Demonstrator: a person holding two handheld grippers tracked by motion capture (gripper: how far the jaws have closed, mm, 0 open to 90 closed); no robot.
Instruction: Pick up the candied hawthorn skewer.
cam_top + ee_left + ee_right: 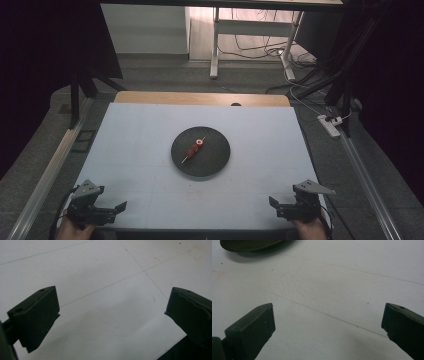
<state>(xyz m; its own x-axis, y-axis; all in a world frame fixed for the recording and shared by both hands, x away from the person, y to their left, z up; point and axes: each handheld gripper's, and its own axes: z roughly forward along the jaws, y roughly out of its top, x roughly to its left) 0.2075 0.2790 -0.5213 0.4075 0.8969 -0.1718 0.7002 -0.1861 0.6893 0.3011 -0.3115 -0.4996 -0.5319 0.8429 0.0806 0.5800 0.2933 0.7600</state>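
A black round plate (216,161) lies in the middle of the white table top (135,150). On it rests a small red piece on a thin wooden stick (193,149), set at a slant. My left gripper (118,207) sits at the table's near left corner, open, with nothing between its jaws (113,300). My right gripper (275,205) sits at the near right corner, also open and empty (329,312). The rim of the plate (247,245) shows at the top left of the right gripper view. Both grippers are well apart from the plate.
A wooden edge (200,98) runs along the table's far side. Metal rails (47,170) flank the table. On the floor to the right lie a power strip (330,125) and cables. White desk legs (215,45) stand beyond.
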